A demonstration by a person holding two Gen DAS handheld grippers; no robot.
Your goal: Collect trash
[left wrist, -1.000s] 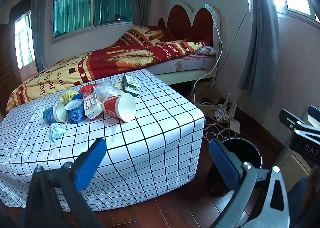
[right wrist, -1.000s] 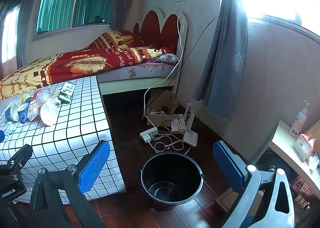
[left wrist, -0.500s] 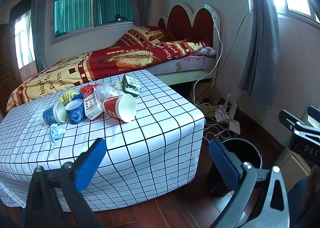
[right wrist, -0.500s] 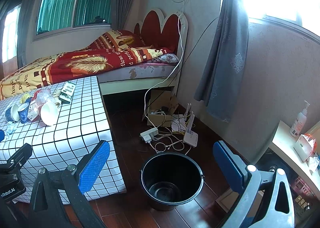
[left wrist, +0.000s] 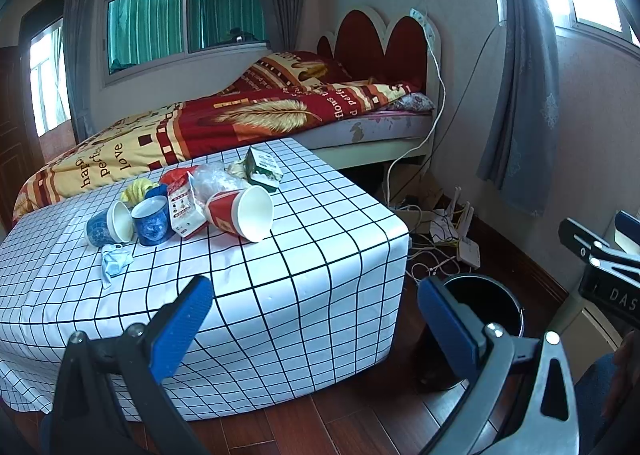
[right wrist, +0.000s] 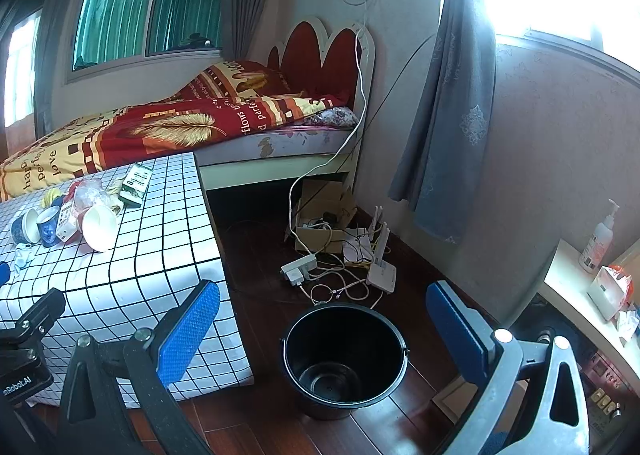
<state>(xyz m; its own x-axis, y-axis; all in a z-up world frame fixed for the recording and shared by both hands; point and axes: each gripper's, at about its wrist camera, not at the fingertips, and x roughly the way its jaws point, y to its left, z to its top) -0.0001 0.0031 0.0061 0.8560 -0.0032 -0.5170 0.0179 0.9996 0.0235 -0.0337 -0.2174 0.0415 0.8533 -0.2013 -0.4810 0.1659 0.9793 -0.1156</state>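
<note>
Two grippers, both spread wide with nothing between the blue pads: left gripper point(left wrist: 316, 319) held off the near edge of the checked table point(left wrist: 280, 275), right gripper point(right wrist: 324, 323) above the black bucket point(right wrist: 344, 355) on the wood floor, just off the table's right corner. Trash heaped toward the table's far edge: red paper cup point(left wrist: 240, 211) tipped on its side, mouth toward the near right corner; two blue cups point(left wrist: 128, 221) at its left; white-and-red packet point(left wrist: 185, 211) between; clear plastic bag point(left wrist: 216, 181) and green carton point(left wrist: 262, 169) behind; crumpled mask point(left wrist: 114, 261) nearest the near edge. Bucket empty. Bed point(left wrist: 240, 115) beyond the table's far edge.
</note>
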